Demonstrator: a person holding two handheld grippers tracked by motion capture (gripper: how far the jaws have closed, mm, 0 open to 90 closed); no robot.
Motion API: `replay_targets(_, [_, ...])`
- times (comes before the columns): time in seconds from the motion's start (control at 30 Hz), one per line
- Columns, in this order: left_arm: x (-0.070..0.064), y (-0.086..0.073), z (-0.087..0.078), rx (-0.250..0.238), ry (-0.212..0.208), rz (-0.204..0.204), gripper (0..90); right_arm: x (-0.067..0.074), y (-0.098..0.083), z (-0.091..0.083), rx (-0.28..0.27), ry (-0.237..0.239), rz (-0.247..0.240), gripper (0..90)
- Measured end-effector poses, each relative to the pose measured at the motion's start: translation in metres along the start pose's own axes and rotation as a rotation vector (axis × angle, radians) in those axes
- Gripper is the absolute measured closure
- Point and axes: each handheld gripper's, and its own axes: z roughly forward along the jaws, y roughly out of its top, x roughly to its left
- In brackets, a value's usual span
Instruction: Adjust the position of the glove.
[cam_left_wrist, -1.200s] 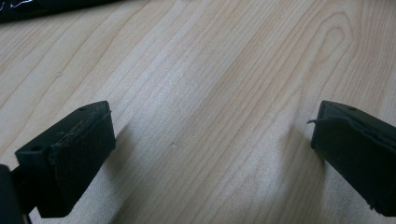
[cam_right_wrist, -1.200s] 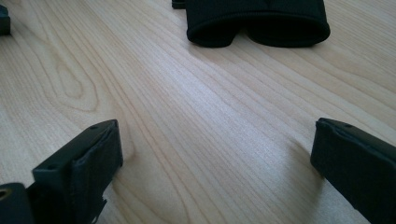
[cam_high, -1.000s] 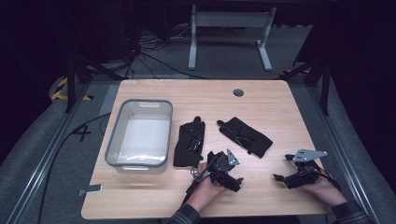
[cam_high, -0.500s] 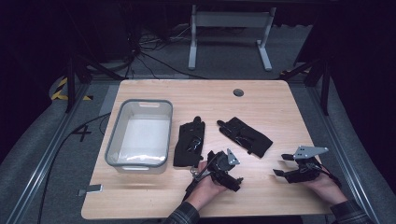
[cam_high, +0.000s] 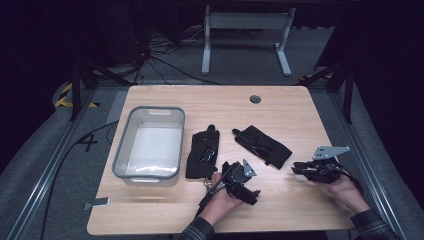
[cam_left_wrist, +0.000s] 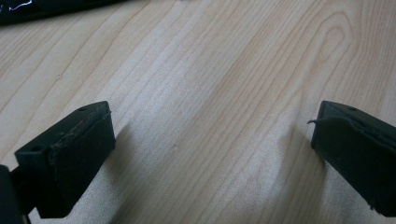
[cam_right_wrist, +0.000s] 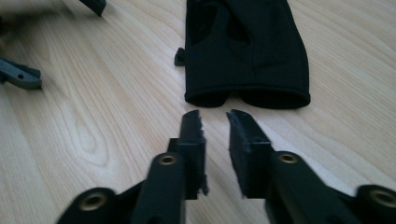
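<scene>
Right hand-held gripper (cam_right_wrist: 215, 116) closing, empty

Ahead of my right gripper (cam_right_wrist: 215, 119) the counter (cam_high: 300, 115) is bare right up to the cuff of the right-hand black glove (cam_high: 262, 145), which lies just beyond my nearly closed jaws with nothing between them. Between my wide-open left gripper (cam_left_wrist: 212, 140) jaws is bare wood only. The left-hand black glove (cam_high: 204, 152) and the clear plastic bin (cam_high: 150, 175) block the left side; the far counter stays free.
</scene>
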Motion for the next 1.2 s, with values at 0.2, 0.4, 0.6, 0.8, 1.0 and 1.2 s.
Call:
replay_targets(0.2, [0.000,0.000,0.000,-0.002,0.000,0.000,0.0,-0.003,0.014,0.005,-0.016,0.017,-0.015,89.0])
replay_targets(0.4, [0.000,0.000,-0.001,0.006,-0.007,0.004,0.0,-0.008,0.023,0.013,-0.020,0.035,-0.023,89.0])
replay_targets(0.6, [0.000,-0.001,-0.001,0.004,-0.012,0.012,0.0,-0.016,0.033,0.023,-0.024,0.040,-0.040,89.2])
replay_targets(0.8, [0.000,-0.001,-0.001,0.004,-0.013,0.013,0.0,-0.023,0.035,0.033,0.005,0.025,-0.045,89.6])
replay_targets(1.0, [0.000,-0.001,-0.001,0.003,-0.013,0.013,0.0,-0.034,0.037,0.041,0.023,-0.005,-0.040,89.9])
replay_targets(1.2, [0.001,-0.001,-0.001,0.009,-0.015,0.021,0.0,-0.041,0.037,0.049,0.050,-0.016,-0.034,90.0])
